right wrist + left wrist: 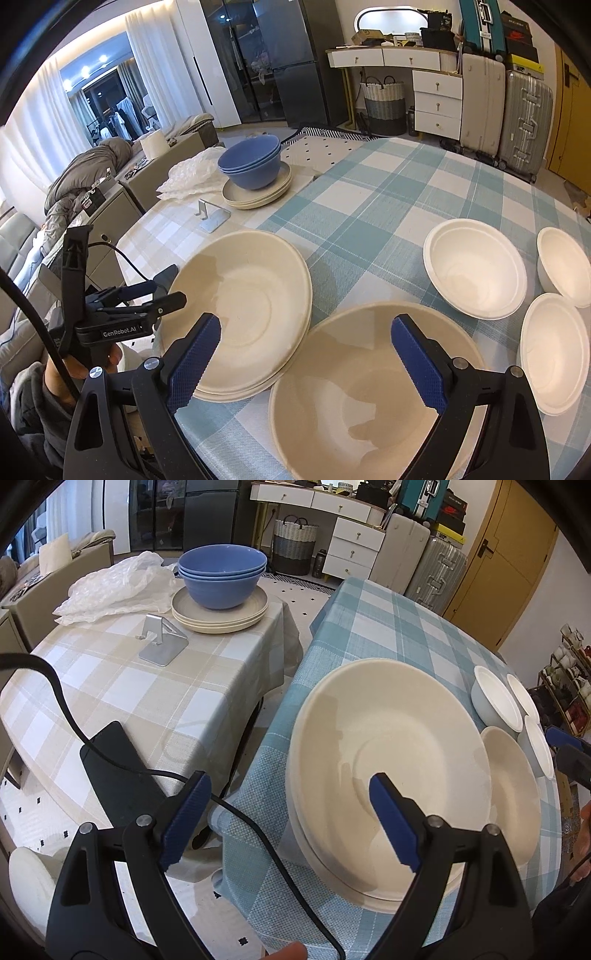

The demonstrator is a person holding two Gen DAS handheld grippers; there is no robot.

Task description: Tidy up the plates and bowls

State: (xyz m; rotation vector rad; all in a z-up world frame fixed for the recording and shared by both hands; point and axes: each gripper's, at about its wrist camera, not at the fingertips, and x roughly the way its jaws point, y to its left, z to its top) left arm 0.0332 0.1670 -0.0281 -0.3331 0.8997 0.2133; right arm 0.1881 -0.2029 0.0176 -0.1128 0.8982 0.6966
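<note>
Left tongs marked "GenRobot.AI"

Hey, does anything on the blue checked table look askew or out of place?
The single cream plate sits apart, its rim tucked under the edge of the cream plate stack, and three white bowls lie loose, unstacked.

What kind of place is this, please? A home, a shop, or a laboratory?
Most likely a lived-in home, a combined living and dining room. A sofa with bedding stands by curtained windows, a tall fridge and a white drawer desk line the far wall, and suitcases are stored beside them.
</note>
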